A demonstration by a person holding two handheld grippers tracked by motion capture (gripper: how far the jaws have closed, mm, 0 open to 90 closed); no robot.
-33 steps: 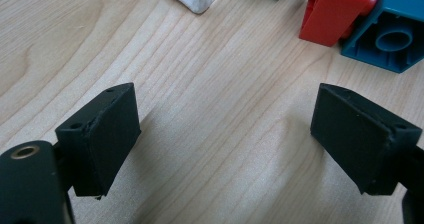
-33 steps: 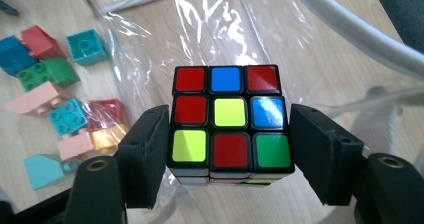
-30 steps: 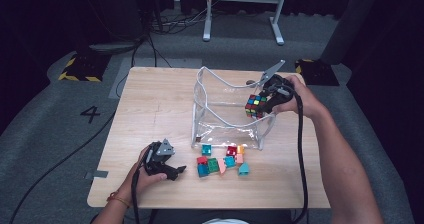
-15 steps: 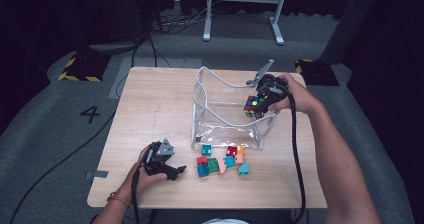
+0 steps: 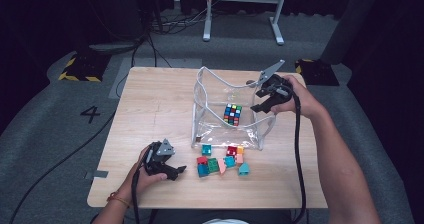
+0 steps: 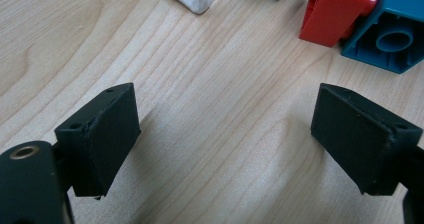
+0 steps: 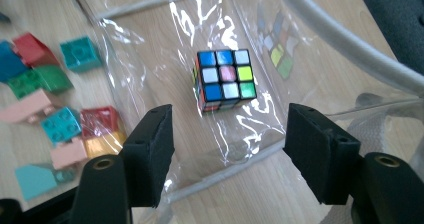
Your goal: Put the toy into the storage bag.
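Note:
A colour cube [image 5: 232, 114] lies alone on the floor of a clear plastic bag [image 5: 201, 91] with white piping, at the table's middle right. My right gripper [image 5: 258, 107] hovers open at the bag's right rim, above and apart from the cube. In the right gripper view the cube [image 7: 224, 79] sits beyond the open right gripper [image 7: 230, 144], seen through the bag's film [image 7: 150, 39]. My left gripper [image 5: 176, 172] rests open near the front left of the table. In the left gripper view the left gripper [image 6: 225, 134] spans bare wood.
Several loose toy bricks [image 5: 220, 163] lie in a cluster just in front of the bag, right of my left gripper. A red brick [image 6: 335, 11] and a teal brick [image 6: 395, 36] lie ahead of the left jaws. The wooden table [image 5: 150, 99] has bare room at the left.
The right gripper has opened and let go of the cube, which now lies on the bag's floor. That gripper drew back to the bag's right rim. The left gripper has not moved.

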